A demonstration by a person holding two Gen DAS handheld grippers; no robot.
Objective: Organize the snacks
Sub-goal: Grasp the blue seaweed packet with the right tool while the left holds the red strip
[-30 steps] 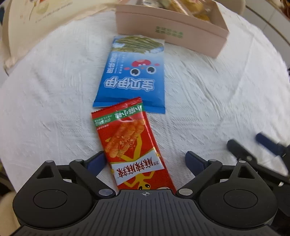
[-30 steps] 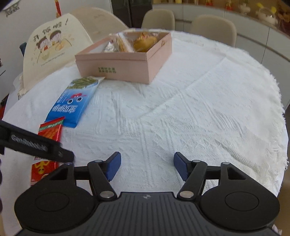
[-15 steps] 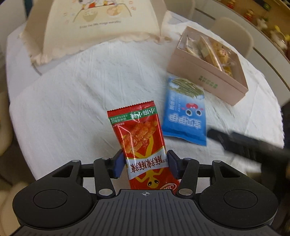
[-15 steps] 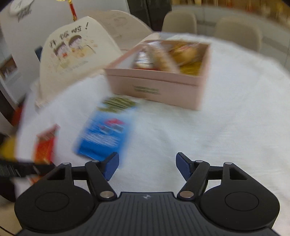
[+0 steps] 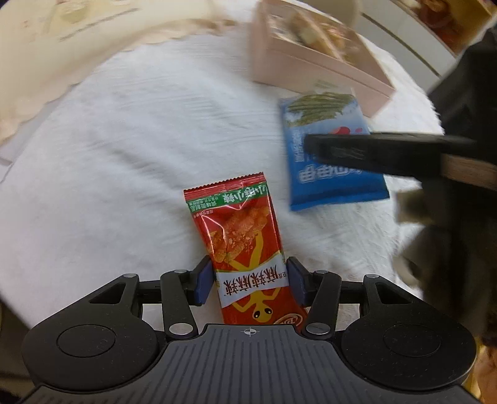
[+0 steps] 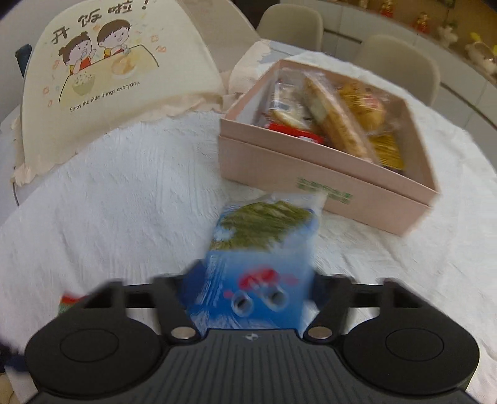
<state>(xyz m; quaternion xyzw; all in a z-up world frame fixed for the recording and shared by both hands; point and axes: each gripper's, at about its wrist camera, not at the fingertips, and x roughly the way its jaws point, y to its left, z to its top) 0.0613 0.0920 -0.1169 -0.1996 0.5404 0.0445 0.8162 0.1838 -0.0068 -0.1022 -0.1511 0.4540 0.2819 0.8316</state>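
Observation:
My left gripper is shut on a red snack packet, which stands up between the blue pads above the white tablecloth. A blue snack packet lies near the pink box. In the right wrist view the blue packet sits between the fingers of my right gripper, which is blurred, so I cannot tell whether it grips the packet. The pink box holds several wrapped snacks. The right gripper's arm crosses over the blue packet in the left wrist view.
A cream food cover with cartoon children stands at the back left of the round table. Beige chairs stand behind the table. The table's white cloth spreads to the left of the packets.
My left gripper has kept its hold on the red packet and swung toward the box. My right gripper has moved left and down over the blue packet, which now lies between its fingers.

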